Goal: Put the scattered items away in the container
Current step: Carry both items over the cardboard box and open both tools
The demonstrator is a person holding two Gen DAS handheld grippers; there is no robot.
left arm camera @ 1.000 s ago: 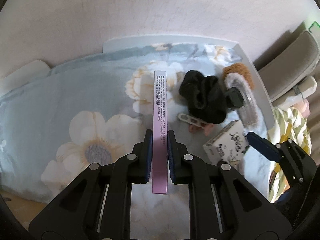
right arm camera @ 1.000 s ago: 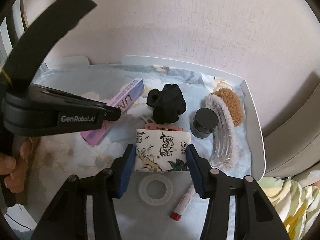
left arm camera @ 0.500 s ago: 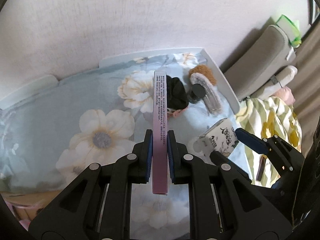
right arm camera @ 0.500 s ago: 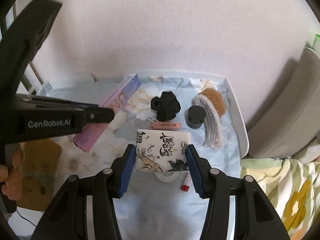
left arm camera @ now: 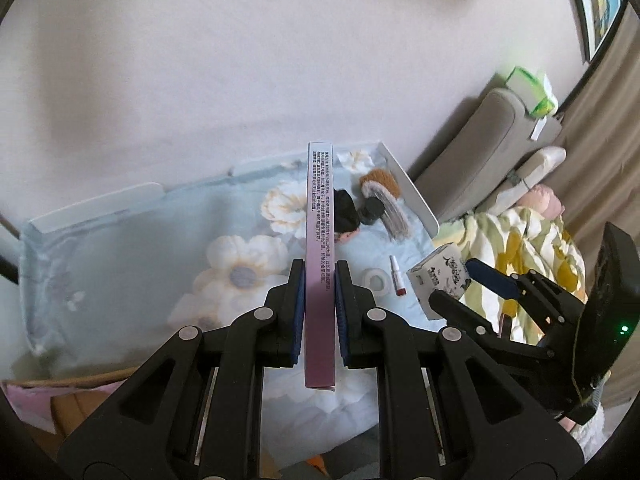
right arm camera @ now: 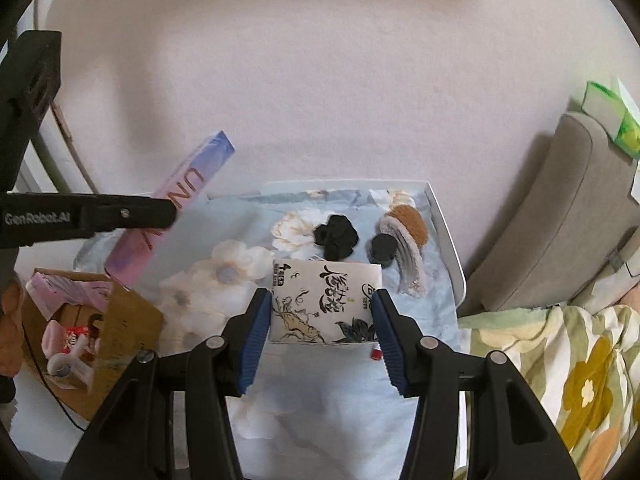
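My left gripper (left arm camera: 318,280) is shut on a long pink-purple box (left arm camera: 319,240), held on edge well above the floral-clothed table; the box also shows in the right wrist view (right arm camera: 176,208). My right gripper (right arm camera: 320,316) is shut on a white tissue pack with black calligraphy (right arm camera: 326,300), also lifted; the pack also shows in the left wrist view (left arm camera: 436,280). On the cloth lie a black scrunchie (right arm camera: 336,236), a black jar (right arm camera: 382,250), a brown-and-grey brush (right arm camera: 406,240), a clear tape roll (left arm camera: 376,282) and a small red-capped tube (left arm camera: 398,276). A cardboard box (right arm camera: 100,340) holding pink items sits at lower left.
The white table rim (right arm camera: 448,240) borders the cloth on the right. A grey chair (right arm camera: 560,216) with a green tissue pack (right arm camera: 612,120) on top stands to the right. A flowered blanket (right arm camera: 560,360) lies beside it. A plain wall is behind.
Both grippers have pulled back and up from the table with their loads. The tape roll and red-capped tube lie uncovered, and the cardboard box has come into view at left.
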